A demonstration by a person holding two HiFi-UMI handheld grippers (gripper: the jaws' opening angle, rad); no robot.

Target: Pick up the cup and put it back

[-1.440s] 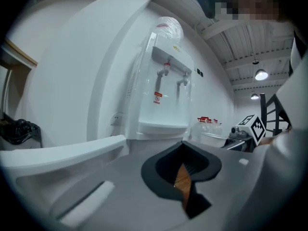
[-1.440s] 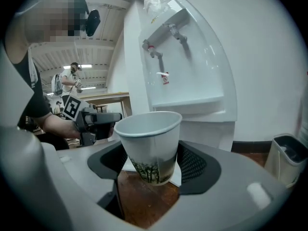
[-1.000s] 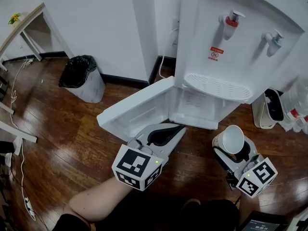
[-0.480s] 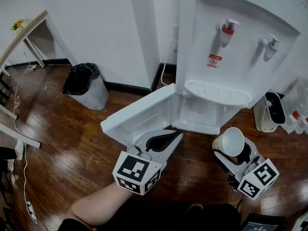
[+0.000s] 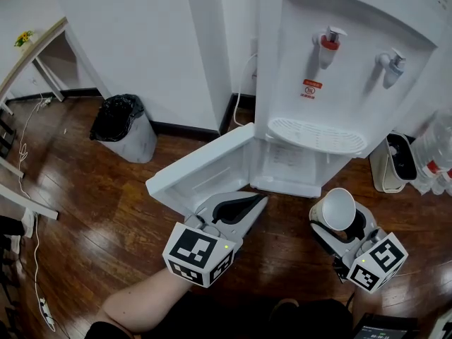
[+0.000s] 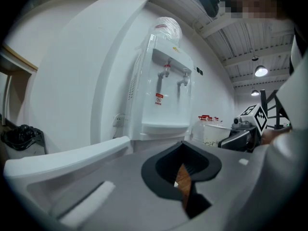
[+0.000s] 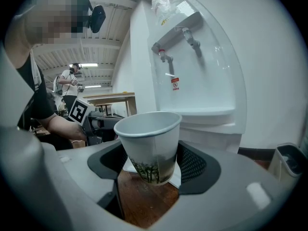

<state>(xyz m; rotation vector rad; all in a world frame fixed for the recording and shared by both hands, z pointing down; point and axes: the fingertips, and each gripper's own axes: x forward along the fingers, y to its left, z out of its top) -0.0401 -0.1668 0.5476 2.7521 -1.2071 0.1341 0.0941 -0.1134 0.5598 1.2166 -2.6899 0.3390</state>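
A white paper cup [image 5: 336,208] with a tree print sits upright between the jaws of my right gripper [image 5: 337,226], which is shut on it. In the right gripper view the cup [image 7: 150,146] fills the middle, held above the wooden floor in front of the water dispenser [image 7: 192,76]. My left gripper [image 5: 236,210] hovers low before the dispenser's open lower cabinet door [image 5: 201,167]. Its jaws are closed together with nothing between them, and only a sliver of floor shows through them in the left gripper view [image 6: 185,189].
The white water dispenser [image 5: 339,83] has a red tap [image 5: 328,44], a blue tap [image 5: 390,66] and a drip tray [image 5: 314,134]. A bin with a black bag [image 5: 123,122] stands at the left wall. Water bottles [image 5: 436,154] and a small white bin [image 5: 395,161] are at the right.
Both grippers have barely shifted. The view has tilted up a little, so the dispenser sits slightly lower and the cup stays held in the right gripper.
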